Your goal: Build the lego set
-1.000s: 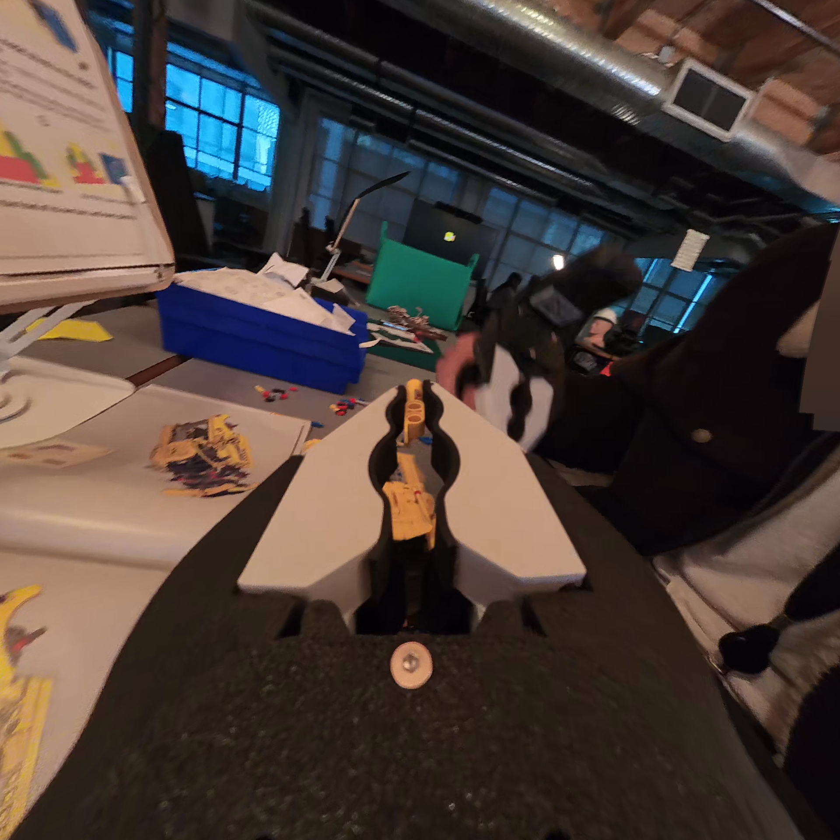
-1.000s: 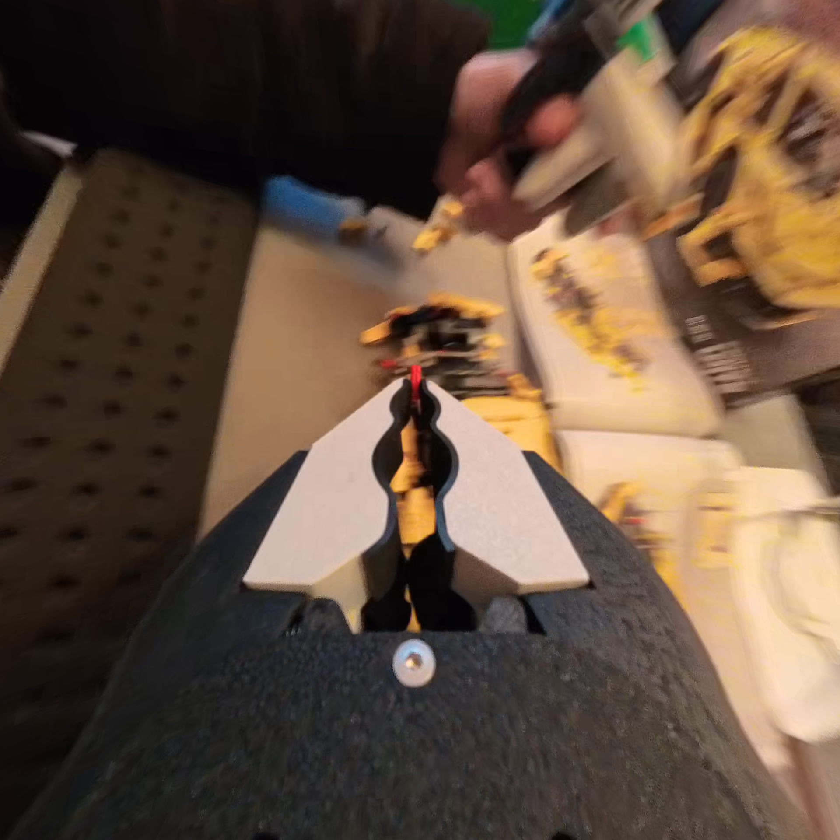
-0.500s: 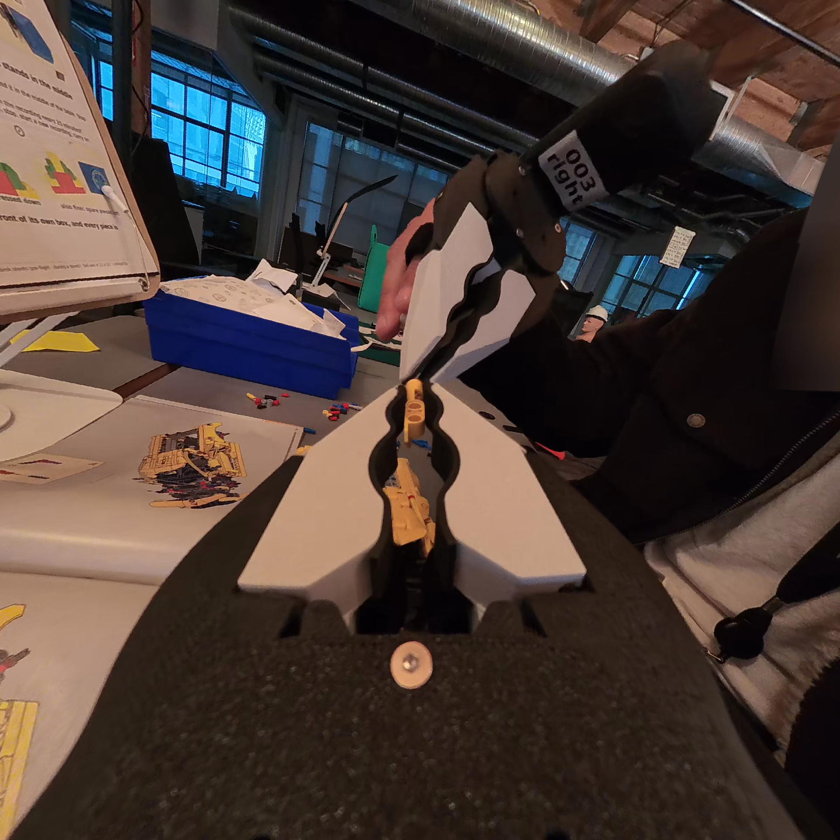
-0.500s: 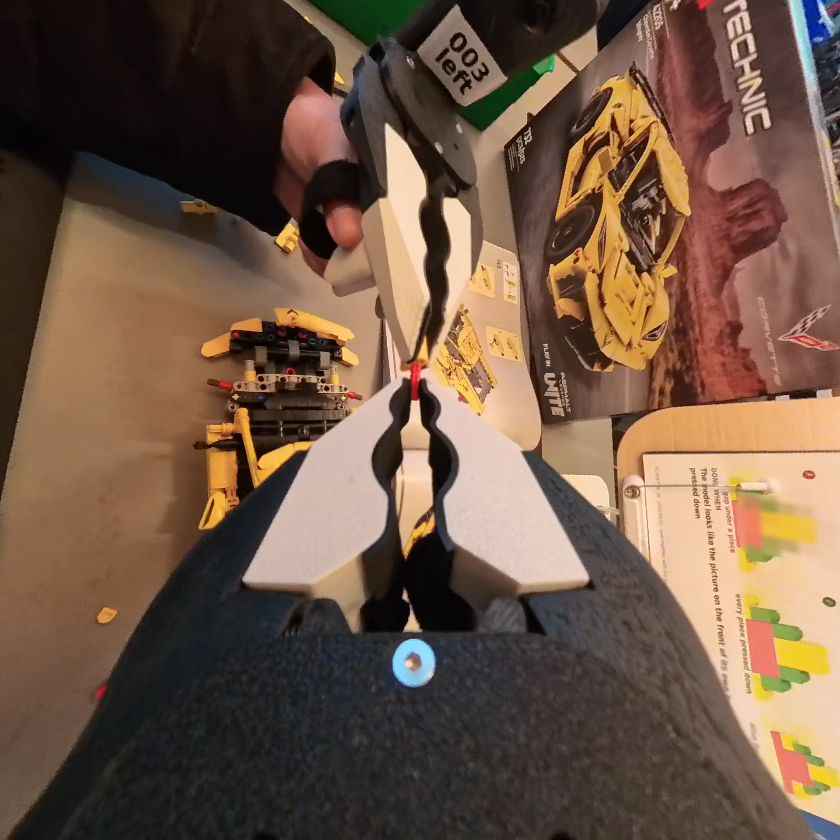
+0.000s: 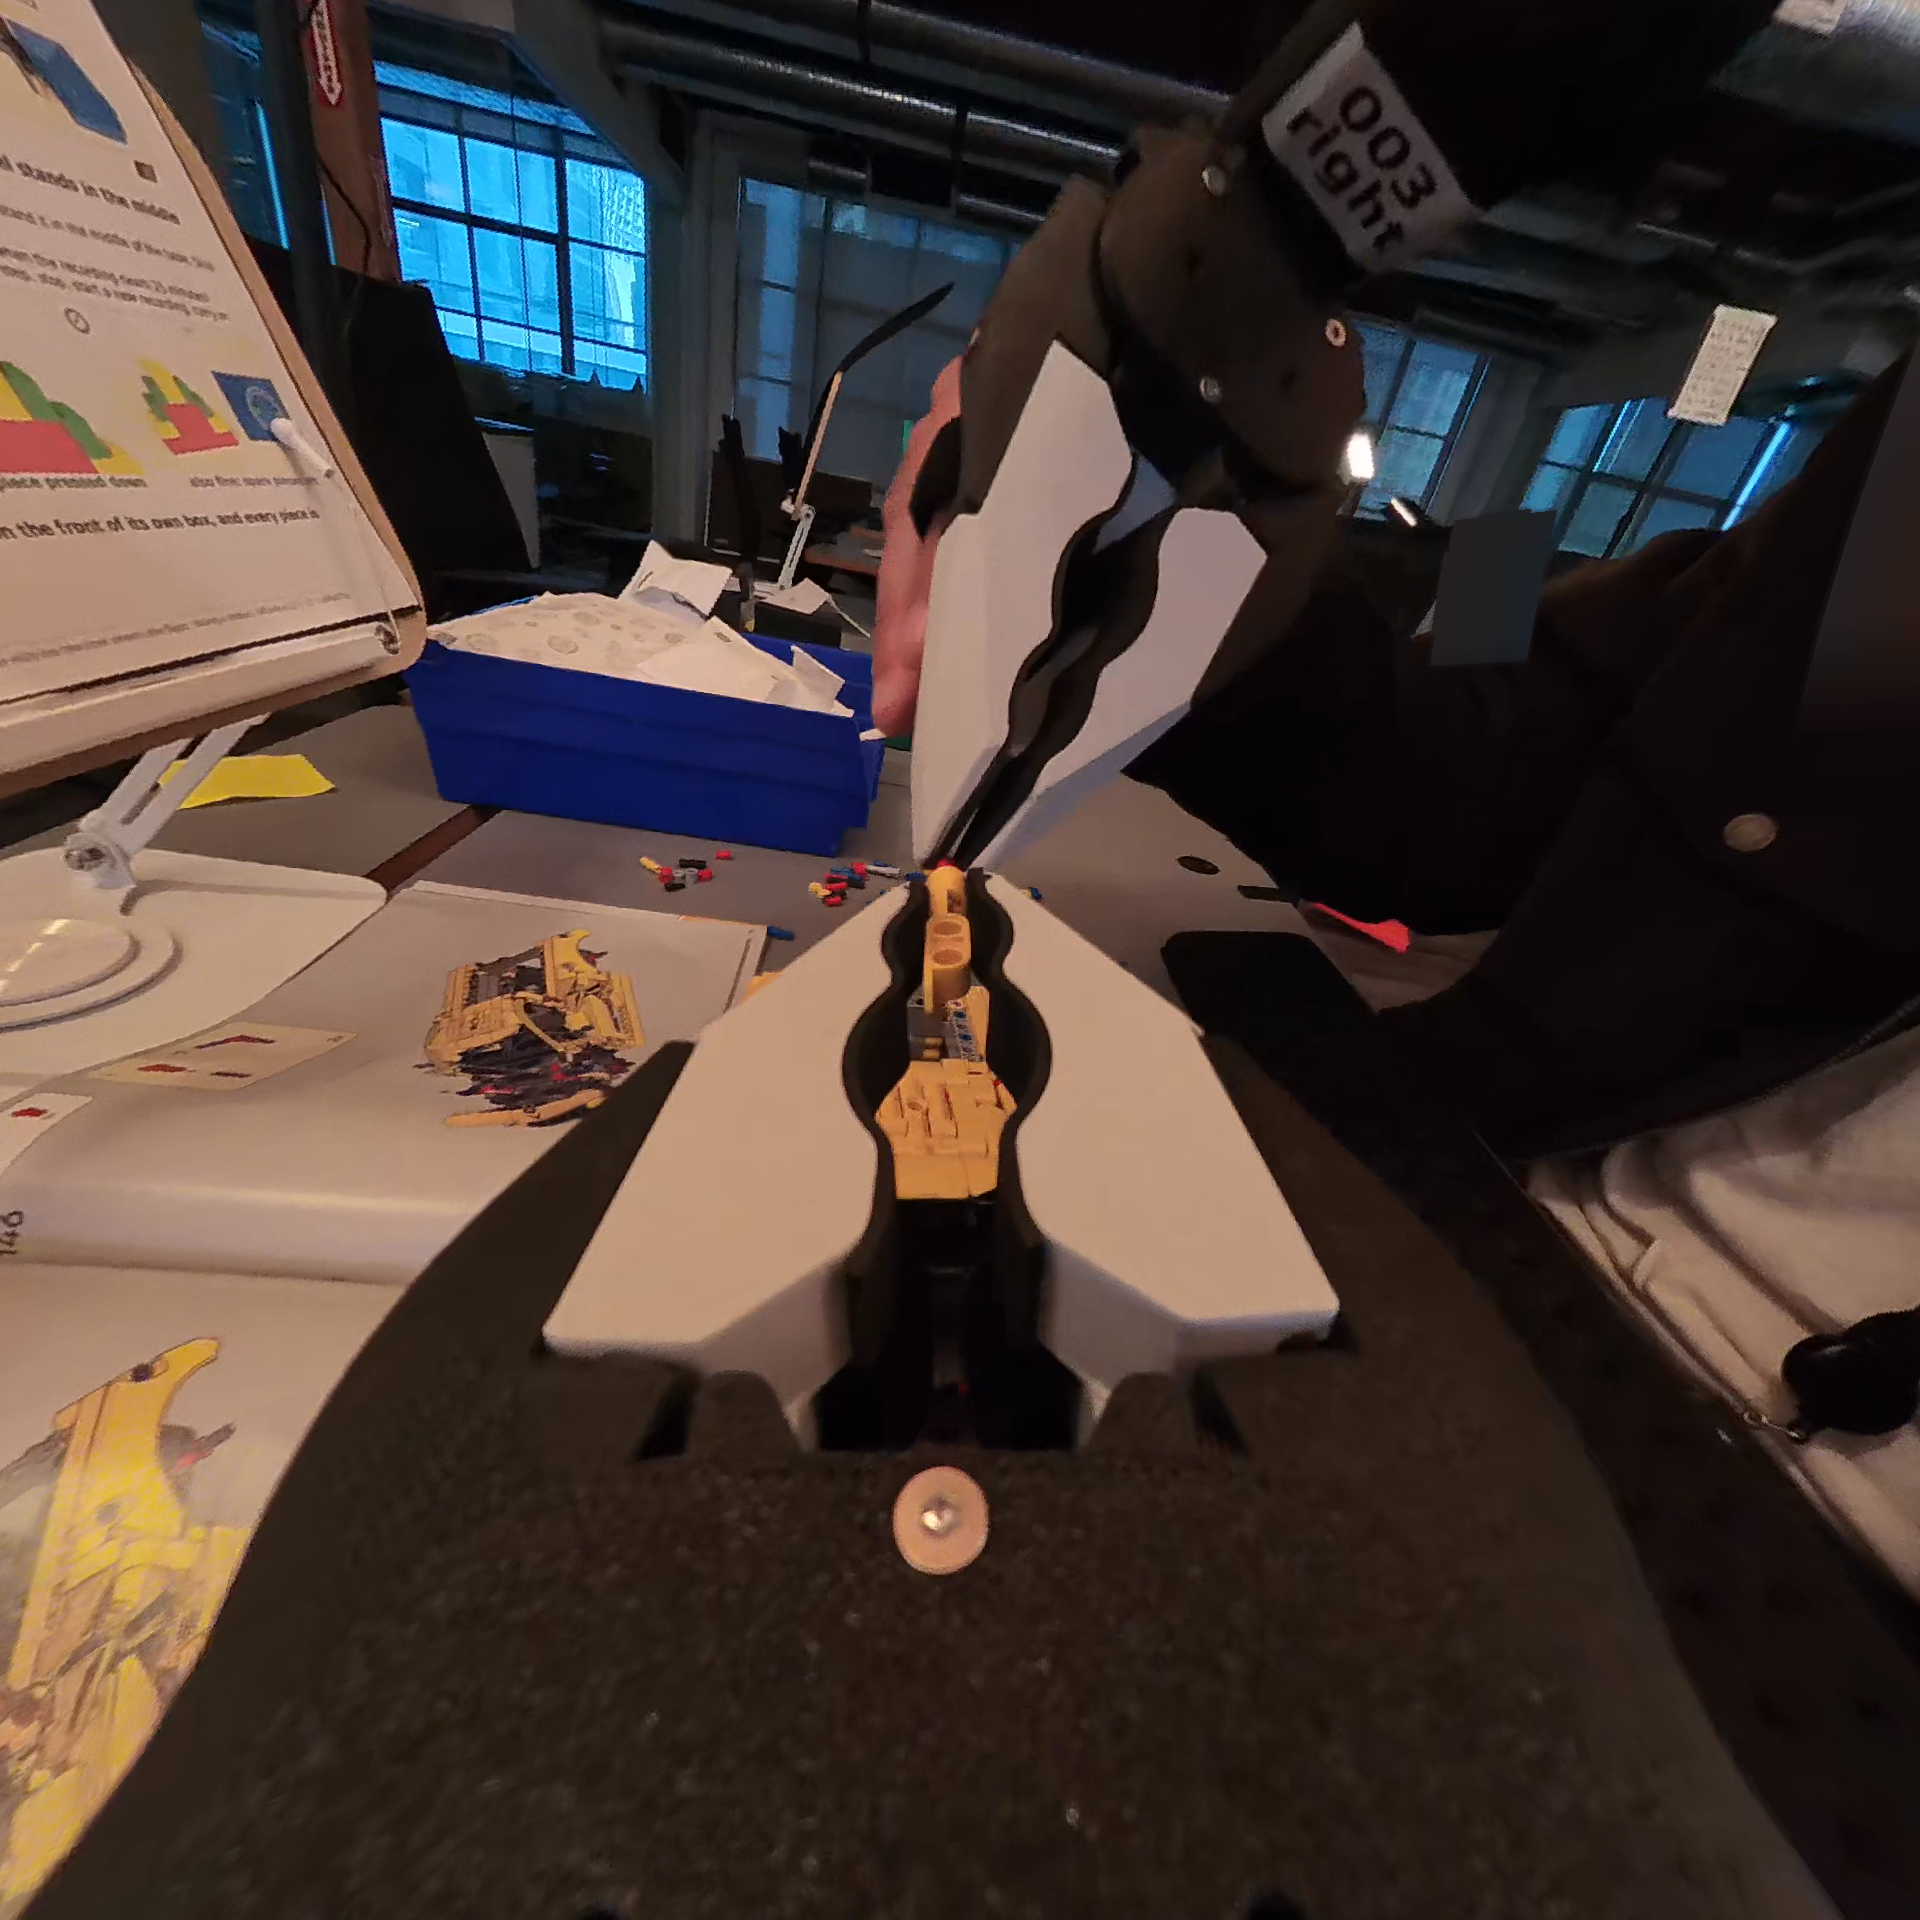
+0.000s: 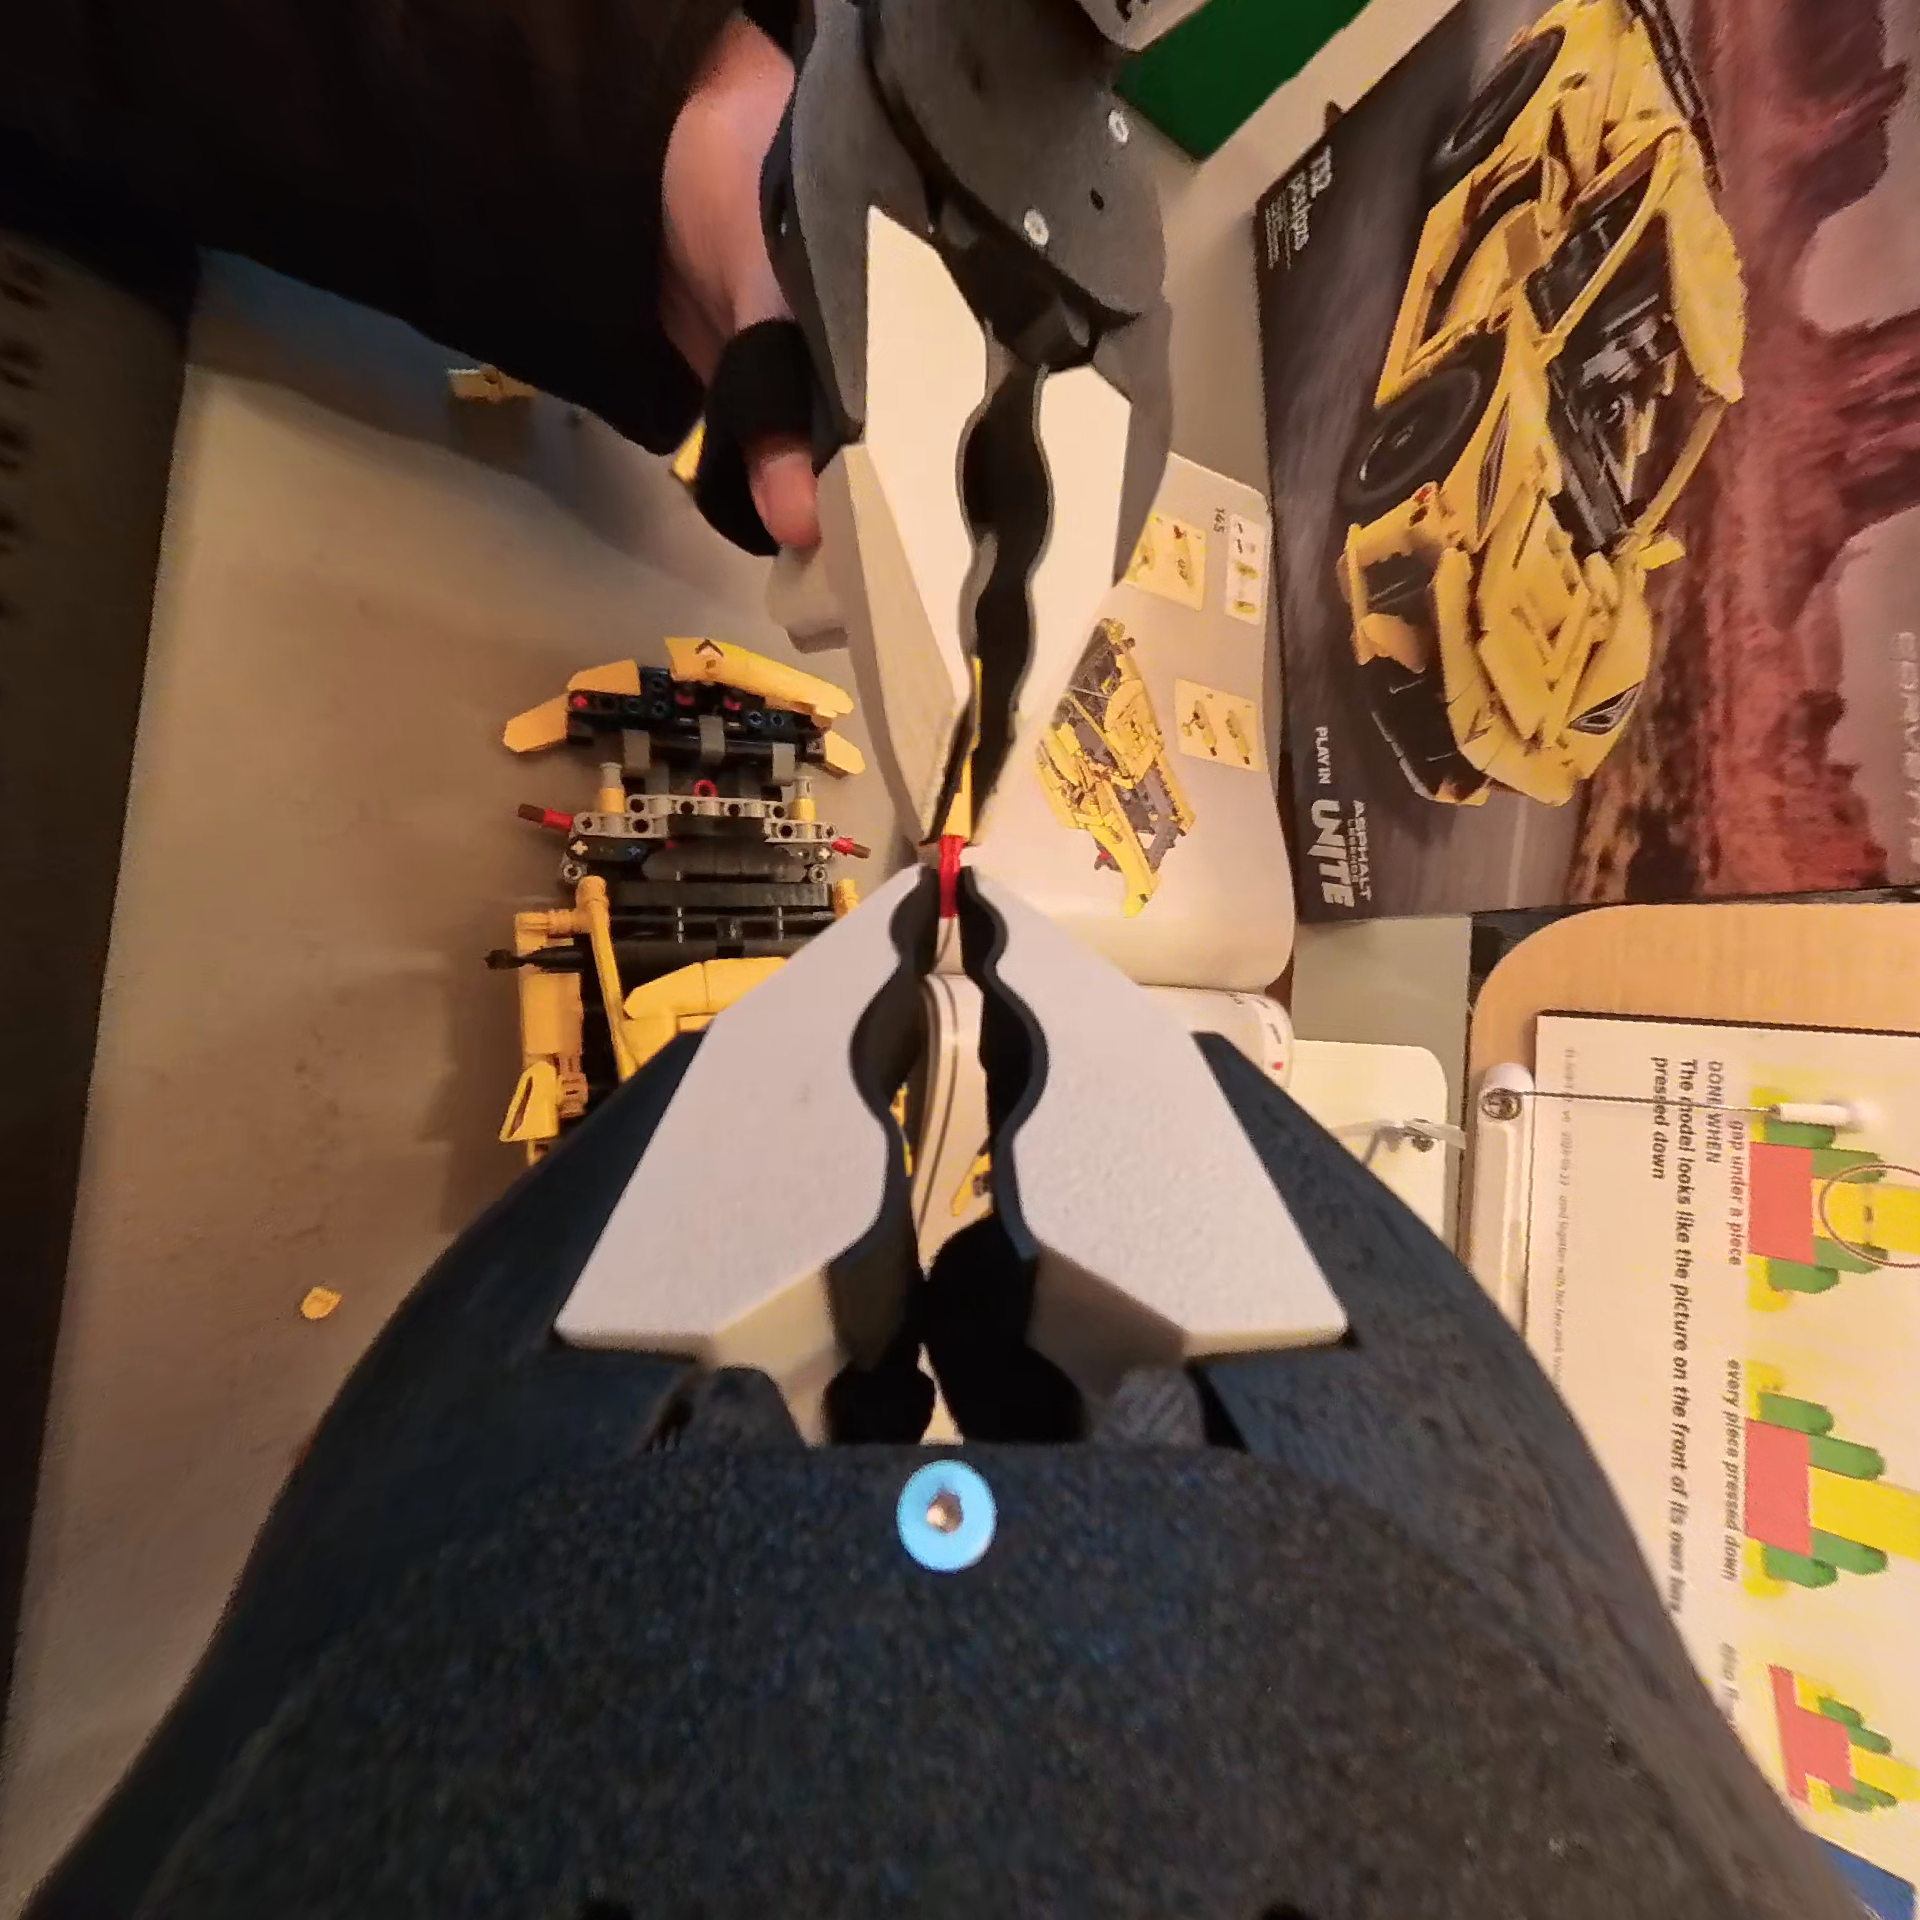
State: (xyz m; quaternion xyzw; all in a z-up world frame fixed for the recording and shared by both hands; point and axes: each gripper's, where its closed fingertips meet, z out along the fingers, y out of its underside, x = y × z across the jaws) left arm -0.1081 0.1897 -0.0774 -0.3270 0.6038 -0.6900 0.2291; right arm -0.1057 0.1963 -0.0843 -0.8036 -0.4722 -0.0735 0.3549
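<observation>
My left gripper (image 5: 948, 883) is shut on a yellow lego sub-assembly (image 5: 943, 1081) with a grey beam, held up in the air. My right gripper (image 6: 943, 894) is shut on a small red pin (image 6: 948, 896). The two gripper tips meet: in the left wrist view the right gripper (image 5: 951, 857) comes down from above, its red pin touching the yellow piece's tip. In the right wrist view the left gripper (image 6: 961, 821) points down at the pin. The partly built yellow and black car model (image 6: 675, 831) lies on the table below, left of the grippers.
An open instruction booklet (image 6: 1153, 748) and the set's box (image 6: 1590, 447) lie right of the model. A blue bin with paper bags (image 5: 644, 717) and several loose small pieces (image 5: 686, 871) are at the back. A propped instruction card (image 5: 156, 364) stands left. A person's dark sleeve (image 5: 1558, 779) is right. My two grippers' fingertips are within a few centimetres of each other. The propped instruction card (image 5: 156, 364) is about equally far from each gripper, around 35 cm.
The right gripper swung in from the table and came down onto the left gripper's tip. The red pin now touches the yellow piece. Both grippers stayed shut.
</observation>
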